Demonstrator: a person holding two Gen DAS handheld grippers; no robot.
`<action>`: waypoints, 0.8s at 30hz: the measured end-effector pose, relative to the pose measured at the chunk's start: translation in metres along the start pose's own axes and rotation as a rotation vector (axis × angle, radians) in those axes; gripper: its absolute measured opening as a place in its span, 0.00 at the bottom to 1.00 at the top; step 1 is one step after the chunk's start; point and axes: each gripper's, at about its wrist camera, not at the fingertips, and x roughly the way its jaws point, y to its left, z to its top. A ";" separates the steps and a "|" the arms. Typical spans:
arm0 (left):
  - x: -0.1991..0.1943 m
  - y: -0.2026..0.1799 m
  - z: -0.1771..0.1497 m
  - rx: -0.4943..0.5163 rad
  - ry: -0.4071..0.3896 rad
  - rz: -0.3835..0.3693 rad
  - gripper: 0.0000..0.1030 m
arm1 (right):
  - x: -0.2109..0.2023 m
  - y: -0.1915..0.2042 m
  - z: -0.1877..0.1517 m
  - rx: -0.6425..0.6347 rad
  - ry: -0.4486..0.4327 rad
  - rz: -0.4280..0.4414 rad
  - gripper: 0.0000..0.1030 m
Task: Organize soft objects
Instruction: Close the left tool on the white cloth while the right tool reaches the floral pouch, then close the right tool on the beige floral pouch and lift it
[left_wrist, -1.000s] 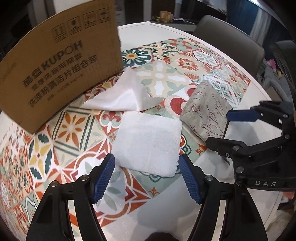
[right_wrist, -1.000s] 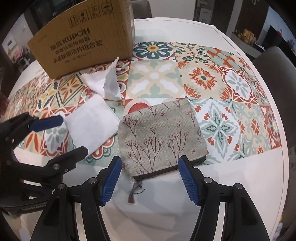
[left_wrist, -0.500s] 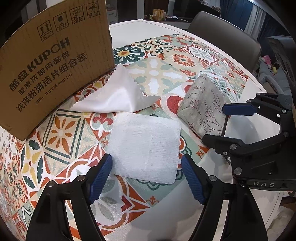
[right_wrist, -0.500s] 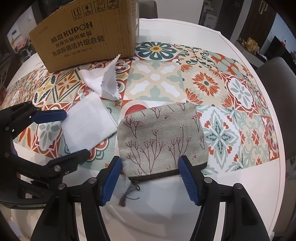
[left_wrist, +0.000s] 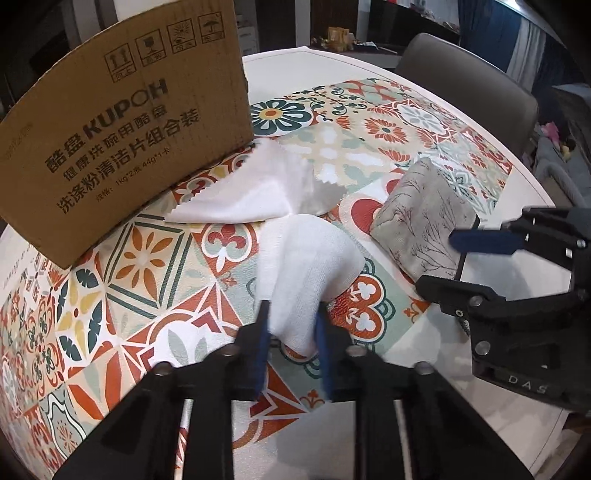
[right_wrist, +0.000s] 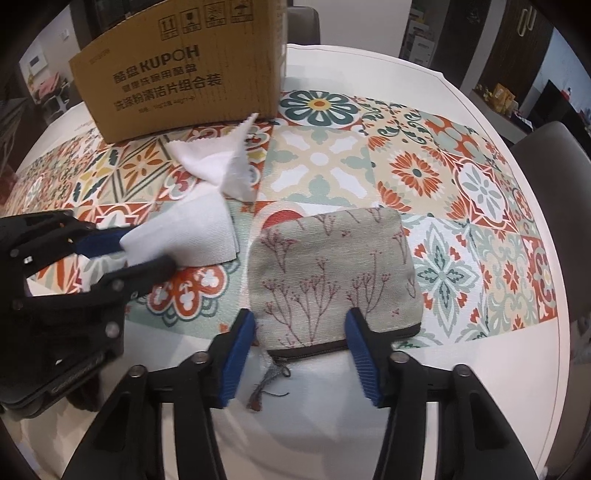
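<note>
My left gripper (left_wrist: 291, 332) is shut on the near edge of a folded white towel (left_wrist: 310, 258), which bunches up between the blue pads; it also shows in the right wrist view (right_wrist: 192, 232). A thin white cloth (left_wrist: 251, 192) with pinked edges lies crumpled just in front of the cardboard box (left_wrist: 118, 129). A grey fabric pouch (right_wrist: 332, 273) with a red branch print lies on the patterned mat. My right gripper (right_wrist: 301, 350) is open, its pads either side of the pouch's zipper edge. The right gripper also shows in the left wrist view (left_wrist: 480, 266).
A round white table (right_wrist: 498, 369) carries a colourful tile-patterned mat (right_wrist: 461, 177). The cardboard box (right_wrist: 184, 70) stands at the back left. A grey chair (left_wrist: 461, 81) stands beyond the table's far edge.
My left gripper has closed on the white towel and bunched its near edge up. My right gripper has moved forward, so its open pads now flank the pouch's near edge.
</note>
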 end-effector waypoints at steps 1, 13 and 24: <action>0.000 0.001 0.000 -0.007 0.003 -0.006 0.15 | -0.001 0.001 0.000 -0.002 -0.002 0.008 0.41; -0.012 -0.004 -0.009 -0.088 -0.002 -0.050 0.10 | -0.010 -0.006 -0.004 0.066 -0.049 0.097 0.06; -0.033 -0.012 -0.010 -0.127 -0.065 -0.032 0.10 | -0.020 -0.023 -0.013 0.119 -0.079 0.145 0.28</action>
